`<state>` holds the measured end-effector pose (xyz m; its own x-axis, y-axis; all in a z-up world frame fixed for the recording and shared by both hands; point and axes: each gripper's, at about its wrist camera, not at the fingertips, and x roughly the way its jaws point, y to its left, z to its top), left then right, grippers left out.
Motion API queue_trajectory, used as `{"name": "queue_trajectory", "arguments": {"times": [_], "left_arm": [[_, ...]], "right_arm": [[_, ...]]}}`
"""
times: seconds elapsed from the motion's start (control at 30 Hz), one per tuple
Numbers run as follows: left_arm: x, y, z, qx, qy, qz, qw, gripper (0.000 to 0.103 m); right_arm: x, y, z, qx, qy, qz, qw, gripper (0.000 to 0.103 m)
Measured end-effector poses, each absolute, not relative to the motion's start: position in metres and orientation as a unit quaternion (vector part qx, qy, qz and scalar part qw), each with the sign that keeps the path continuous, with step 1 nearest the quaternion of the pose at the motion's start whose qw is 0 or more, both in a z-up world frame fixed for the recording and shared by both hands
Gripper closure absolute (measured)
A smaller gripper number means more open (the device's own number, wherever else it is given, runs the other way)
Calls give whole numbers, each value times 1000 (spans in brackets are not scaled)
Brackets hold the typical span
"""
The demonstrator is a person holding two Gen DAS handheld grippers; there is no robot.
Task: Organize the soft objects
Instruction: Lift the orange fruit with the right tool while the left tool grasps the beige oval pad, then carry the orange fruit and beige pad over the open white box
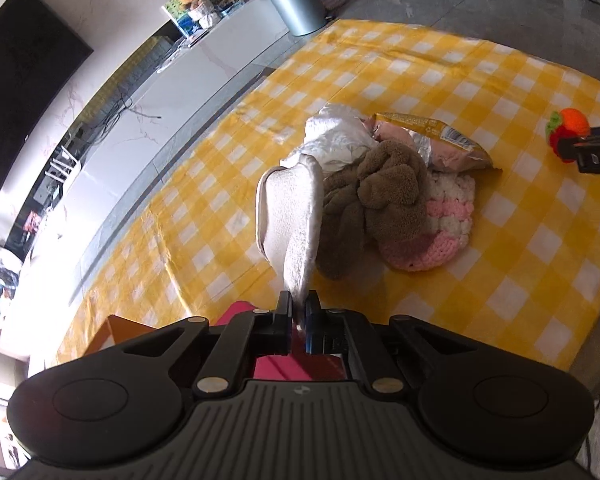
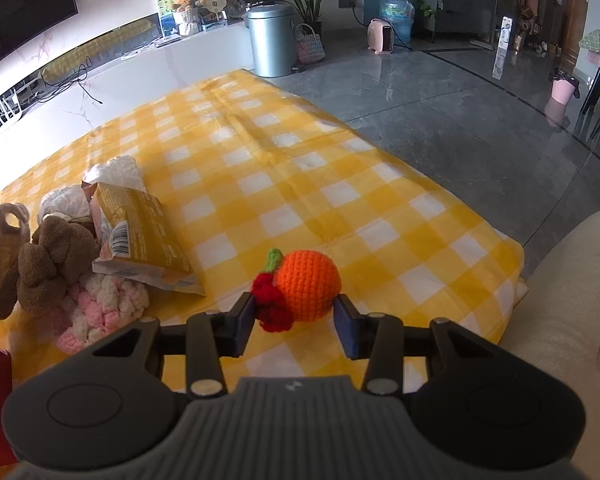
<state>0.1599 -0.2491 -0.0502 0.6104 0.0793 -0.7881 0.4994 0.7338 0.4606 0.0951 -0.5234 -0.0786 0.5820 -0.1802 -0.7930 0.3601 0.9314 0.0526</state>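
My left gripper [image 1: 299, 308] is shut on the lower end of a cream fleece cloth [image 1: 296, 220], which hangs lifted in front of the pile. The pile lies on the yellow checked blanket [image 1: 480, 80]: a brown plush cloth [image 1: 380, 196], a pink-and-white crocheted piece [image 1: 440, 236], a white crumpled cloth [image 1: 336, 136] and a snack packet [image 1: 432, 140]. My right gripper [image 2: 294, 299] holds a crocheted orange with red cherries and a green leaf [image 2: 308, 284], one pad on each side. The same toy [image 1: 568, 128] shows at the right edge of the left wrist view.
The blanket [image 2: 300, 160] lies on a grey tiled floor [image 2: 460, 92]. A metal bin [image 2: 270, 40] stands at its far corner beside a low white cabinet [image 2: 140, 76]. A cream cushion [image 2: 572, 300] borders the right side. A red box [image 1: 236, 314] sits under my left gripper.
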Motion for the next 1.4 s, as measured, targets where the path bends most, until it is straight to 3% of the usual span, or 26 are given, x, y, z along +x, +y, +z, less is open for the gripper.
{"name": "queue_trajectory", "arguments": {"times": [0.43, 0.9, 1.4], "left_arm": [[109, -221, 8, 285, 350, -171, 876, 98], [121, -177, 50, 163, 357, -175, 903, 98], [115, -63, 78, 88, 342, -70, 933, 98]], "right_arm": [[94, -507, -65, 80, 422, -140, 892, 60], [90, -484, -49, 71, 404, -98, 907, 60], [72, -435, 2, 59, 329, -37, 942, 60]]}}
